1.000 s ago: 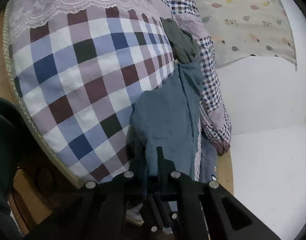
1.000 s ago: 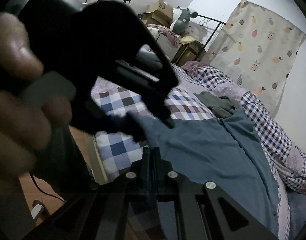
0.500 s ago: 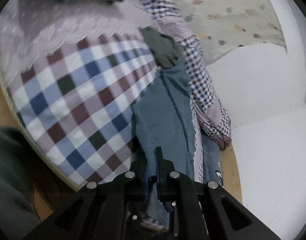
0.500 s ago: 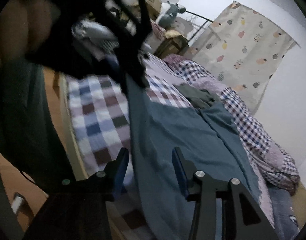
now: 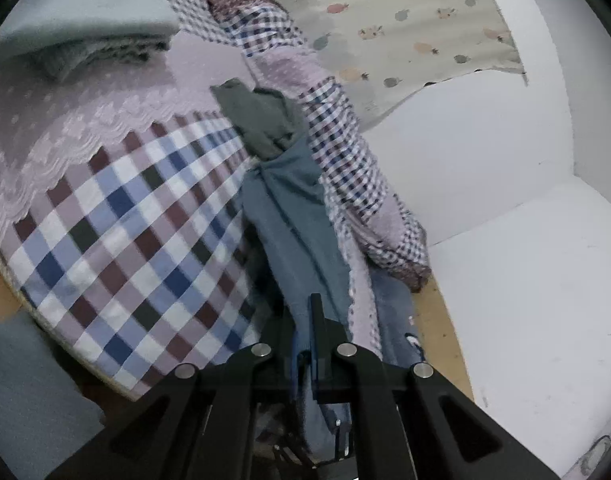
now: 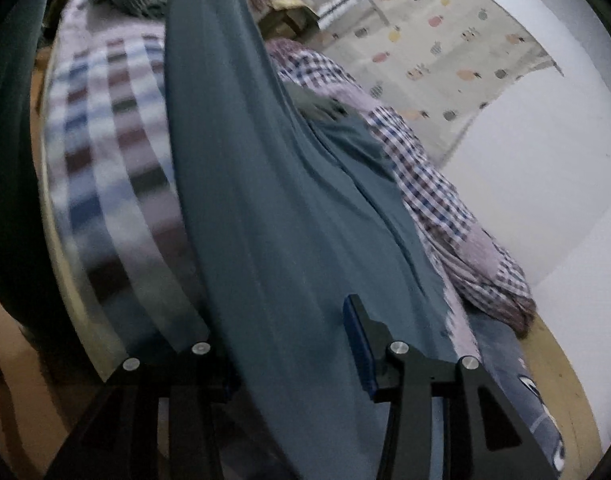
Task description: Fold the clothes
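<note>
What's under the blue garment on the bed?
Under the blue garment lies the checked bedspread, with its lace edge showing alongside. A grey-green garment sits at its far end. Anything else beneath the cloth is covered.

No readable text here: no label, brand, number or sign shows in either wrist view. The hanging curtain (image 5: 405,32) carries only small fruit shapes, no letters. The checked bedcover (image 5: 137,232) is plain squares. The teal garment (image 6: 241,184) shows no tag or print. A pale mark on the dark blue cloth (image 6: 533,392) is too cut off to read.
</note>
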Demonstrator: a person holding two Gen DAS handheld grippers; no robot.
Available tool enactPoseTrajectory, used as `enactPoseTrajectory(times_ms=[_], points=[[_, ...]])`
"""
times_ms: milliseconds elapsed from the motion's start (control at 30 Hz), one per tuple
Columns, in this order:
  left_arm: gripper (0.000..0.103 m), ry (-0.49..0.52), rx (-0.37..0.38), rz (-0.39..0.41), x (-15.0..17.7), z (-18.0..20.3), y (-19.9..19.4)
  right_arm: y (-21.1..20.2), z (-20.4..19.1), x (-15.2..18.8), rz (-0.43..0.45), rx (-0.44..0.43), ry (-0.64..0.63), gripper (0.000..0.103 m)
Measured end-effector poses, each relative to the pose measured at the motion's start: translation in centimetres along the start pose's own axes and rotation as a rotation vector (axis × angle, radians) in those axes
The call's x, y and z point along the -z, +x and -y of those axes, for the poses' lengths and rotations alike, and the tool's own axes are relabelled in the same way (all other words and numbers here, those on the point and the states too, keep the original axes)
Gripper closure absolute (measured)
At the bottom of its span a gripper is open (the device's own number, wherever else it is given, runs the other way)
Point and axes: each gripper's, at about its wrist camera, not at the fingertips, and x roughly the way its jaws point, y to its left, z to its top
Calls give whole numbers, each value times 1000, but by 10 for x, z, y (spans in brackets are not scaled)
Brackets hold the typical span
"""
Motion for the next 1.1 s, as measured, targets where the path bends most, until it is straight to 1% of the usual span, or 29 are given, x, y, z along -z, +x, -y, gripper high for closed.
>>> enactPoseTrajectory(times_ms=[233, 400, 500, 533, 567, 600, 633, 667, 700, 800, 867, 967, 1100], points=[[101, 15, 63, 17, -18, 23, -9, -1, 43, 62, -157, 95, 34, 56], [101, 35, 74, 16, -26, 35, -8, -5, 67, 107, -278, 162, 54, 56], [101, 39, 73, 15, -29, 36, -7, -7, 77, 128, -343, 190, 57, 57], [101, 38, 73, 14, -28, 35, -6, -8, 80, 134, -362, 194, 60, 59], [101, 34, 68, 15, -28, 33, -7, -10, 83, 139, -376, 190, 69, 66], [101, 33, 67, 14, -28, 32, -7, -12, 87, 143, -388, 187, 75, 78], [101, 32, 65, 13, -28, 31, -7, -16, 89, 145, -394, 185, 72, 84], [101, 33, 60, 13, -27, 30, -7, -20, 92, 146, -395, 182, 69, 95], [101, 34, 55, 12, -27, 30, -7, -24, 95, 145, -387, 173, 67, 100], [101, 47, 27, -7, -27, 29, -6, -40, 110, 139, -347, 156, 71, 101], [101, 69, -8, -20, -26, 30, -6, -50, 123, 134, -320, 148, 78, 102], [101, 100, -37, -27, -22, 33, -8, -64, 147, 127, -305, 142, 100, 103], [101, 139, -43, -26, -20, 43, -16, -87, 188, 114, -277, 175, 127, 102]])
